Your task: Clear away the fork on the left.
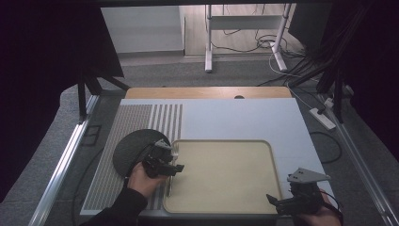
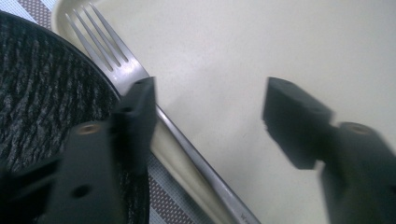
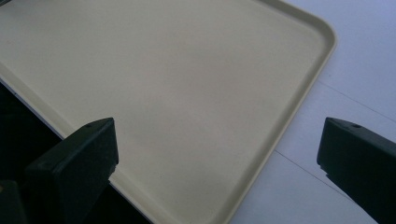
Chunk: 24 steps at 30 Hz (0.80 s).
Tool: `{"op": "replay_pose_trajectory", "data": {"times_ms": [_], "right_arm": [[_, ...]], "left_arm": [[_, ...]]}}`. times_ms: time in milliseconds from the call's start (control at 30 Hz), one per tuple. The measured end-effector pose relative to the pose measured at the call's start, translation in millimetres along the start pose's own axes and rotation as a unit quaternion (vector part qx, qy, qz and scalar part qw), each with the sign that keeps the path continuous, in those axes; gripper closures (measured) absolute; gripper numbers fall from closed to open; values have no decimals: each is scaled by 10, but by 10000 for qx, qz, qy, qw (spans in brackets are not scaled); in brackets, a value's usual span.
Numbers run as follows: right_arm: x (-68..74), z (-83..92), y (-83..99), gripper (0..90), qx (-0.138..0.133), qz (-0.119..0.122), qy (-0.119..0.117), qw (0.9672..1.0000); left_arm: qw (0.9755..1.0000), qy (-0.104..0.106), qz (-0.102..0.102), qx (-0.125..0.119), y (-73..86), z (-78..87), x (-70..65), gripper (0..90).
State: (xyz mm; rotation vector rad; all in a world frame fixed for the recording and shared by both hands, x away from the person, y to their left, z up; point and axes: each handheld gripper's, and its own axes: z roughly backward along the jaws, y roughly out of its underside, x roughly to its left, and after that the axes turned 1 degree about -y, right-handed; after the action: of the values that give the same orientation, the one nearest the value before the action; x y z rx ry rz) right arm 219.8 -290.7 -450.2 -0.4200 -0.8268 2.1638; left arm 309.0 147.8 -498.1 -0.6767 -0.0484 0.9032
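counter: it is carrying a pale mat, with the beige tray sitting toward its near edge and the dark round plate lying just off the tray's left side.
tray: its left rim is bearing the fork, which is lying along that edge beside the plate.
fork: its long axis is running along the tray's left rim, tines toward the far left corner, handle toward the near edge.
left claw: it is hanging right over the fork with jaws standing apart; one jaw is just beside the neck, gripping nothing.
right claw: it is resting wide open and empty at the tray's near right corner, well apart from the fork.
nearer hand: the left one, judging by position.
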Motion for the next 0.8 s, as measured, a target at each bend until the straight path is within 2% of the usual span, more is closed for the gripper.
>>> {"op": "replay_pose_trajectory", "data": {"times_ms": [200,333,400,467,567,667,800], "right_arm": [[0,1,0,0,-2,-2,1,10000],[-1,2,1,0,-6,-2,1,10000],[-1,1,1,0,-4,-5,1,10000],[0,2,0,0,-6,-4,2,10000],[1,2,0,0,-6,-3,6,10000],[1,2,0,0,-4,-7,9,10000],[5,-2,-2,0,7,5,16,10000]], "left_arm": [[9999,83,-42,-125,23,77,22,127],[9995,137,-189,-230,53,126,27,16],[9992,83,-280,-281,74,157,23,4],[9989,133,-275,-359,97,192,29,0],[9986,172,-236,-440,137,263,49,0],[9987,98,-172,-478,195,341,75,0],[9974,74,-40,-710,300,466,123,0]]}}
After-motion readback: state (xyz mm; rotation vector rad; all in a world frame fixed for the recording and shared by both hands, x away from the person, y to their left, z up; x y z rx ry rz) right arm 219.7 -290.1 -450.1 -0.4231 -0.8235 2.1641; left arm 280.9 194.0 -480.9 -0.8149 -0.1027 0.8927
